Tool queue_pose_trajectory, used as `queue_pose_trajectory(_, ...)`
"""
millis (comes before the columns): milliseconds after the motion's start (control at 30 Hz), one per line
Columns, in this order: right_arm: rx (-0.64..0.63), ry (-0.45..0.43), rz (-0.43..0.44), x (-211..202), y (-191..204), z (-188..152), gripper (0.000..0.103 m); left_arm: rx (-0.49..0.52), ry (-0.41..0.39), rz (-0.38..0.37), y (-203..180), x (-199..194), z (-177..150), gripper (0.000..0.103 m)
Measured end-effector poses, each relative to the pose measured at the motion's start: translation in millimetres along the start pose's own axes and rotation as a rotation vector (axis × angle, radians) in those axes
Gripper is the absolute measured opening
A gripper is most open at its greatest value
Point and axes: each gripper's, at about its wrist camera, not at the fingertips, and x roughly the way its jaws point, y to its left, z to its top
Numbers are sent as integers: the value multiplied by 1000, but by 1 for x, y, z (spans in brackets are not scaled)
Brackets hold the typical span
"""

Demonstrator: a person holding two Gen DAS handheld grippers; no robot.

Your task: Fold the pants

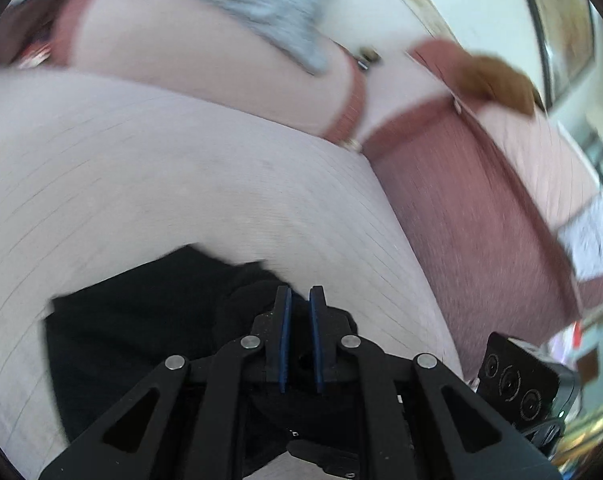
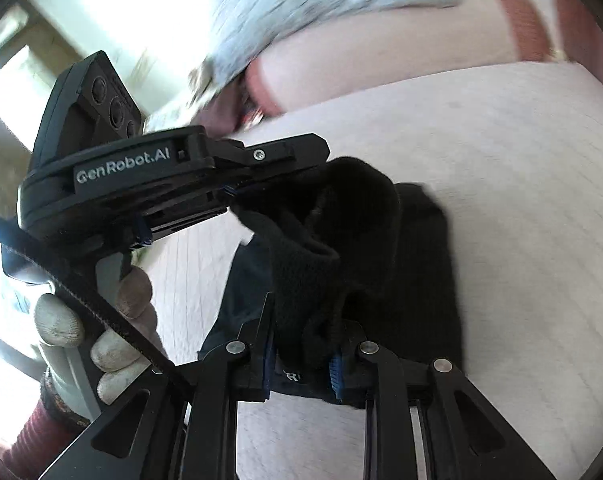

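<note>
Pale striped bed surface (image 2: 501, 208) lies bare right of the black fabric pants (image 2: 421, 248); grey fuzzy blanket (image 2: 301, 4) bounds the far edge.

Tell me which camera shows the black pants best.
The right wrist view: the black pants hang bunched between both grippers, with flat cloth on the bed. The left wrist view shows only a dark patch behind its fingers.

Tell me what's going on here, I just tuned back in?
A person is folding black pants on a pale bed surface, one handheld gripper per hand. The right gripper is shut on a bunched part of the fabric. The left gripper, worked by a gloved hand, also pinches the cloth, lifting it off the bed. A grey garment lies further back. The frames are motion-blurred.
</note>
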Motion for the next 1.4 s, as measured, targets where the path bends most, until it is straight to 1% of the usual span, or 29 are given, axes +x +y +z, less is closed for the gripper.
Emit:
queue_pose_trajectory(100, -59, 69, -23, 40, 28, 1, 23, -116, -32, -4, 48, -15, -8, 9)
queue_pose_trajectory(133, -68, 85, -35, 55, 32, 9, 23, -149, -43, -4, 61, -17, -12, 9)
queue_pose_trajectory(167, -72, 98, -41, 64, 36, 9, 23, -181, -56, -11, 74, -21, -16, 9)
queue_pose_trajectory(233, -82, 118, -56, 78, 43, 6, 23, -228, -81, -34, 92, -28, -22, 9)
queue_pose_trajectory(300, -112, 123, -88, 91, 53, 12, 23, -268, -102, -66, 107, -38, -24, 8)
queue_pose_trajectory(367, -162, 107, -136, 91, 67, 14, 23, -276, -118, -95, 108, -42, -23, 7)
queue_pose_trajectory(467, -223, 53, -200, 79, 82, 19, 22, -256, -131, -124, 105, -49, -22, 7)
queue_pose_trajectory(567, -226, 24, -209, 60, 81, 25, 21, -285, -155, -166, 104, -55, -22, 7)
queue_pose_trajectory(633, -208, 14, -205, 46, 81, 30, 21, -301, -173, -175, 105, -61, -20, 7)
queue_pose_trajectory(700, -193, 0, -194, 36, 84, 35, 21, -295, -194, -158, 106, -70, -19, 7)
queue_pose_trajectory(767, -193, -13, -171, 20, 88, 30, 21, -288, -216, -116, 109, -81, -17, 7)
queue_pose_trajectory(867, -214, -2, -140, 28, 106, 32, 21, -311, -256, -50, 122, -99, -19, 7)
queue_pose_trajectory(900, -230, 21, -139, 38, 112, 28, 24, -327, -266, -23, 128, -104, -20, 8)
queue_pose_trajectory(967, -242, 91, -126, 62, 115, 16, 40, -356, -280, 33, 139, -109, -22, 8)
queue_pose_trajectory(1000, -242, 134, -106, 77, 114, 10, 56, -380, -286, 63, 147, -113, -24, 8)
queue_pose_trajectory(1033, -227, 204, -75, 99, 110, -2, 62, -396, -288, 72, 153, -115, -26, 8)
queue_pose_trajectory(1067, -206, 244, -68, 107, 107, -9, 62, -412, -290, 77, 158, -117, -28, 8)
queue_pose_trajectory(1100, -182, 262, -62, 112, 103, -16, 63, -425, -290, 79, 162, -119, -31, 8)
queue_pose_trajectory(1167, -144, 215, 2, 100, 96, -22, 67, -425, -288, 76, 166, -122, -35, 10)
queue_pose_trajectory(1233, -119, 180, 63, 77, 88, -20, 69, -404, -276, 69, 162, -121, -38, 15)
queue_pose_trajectory(1267, -111, 171, 83, 68, 84, -19, 69, -388, -268, 61, 157, -119, -39, 15)
queue_pose_trajectory(1300, -106, 158, 101, 54, 80, -17, 69, -366, -259, 48, 152, -117, -41, 15)
queue_pose_trajectory(1400, -106, 126, 111, 28, 72, -13, 70, -281, -242, 0, 126, -107, -42, 16)
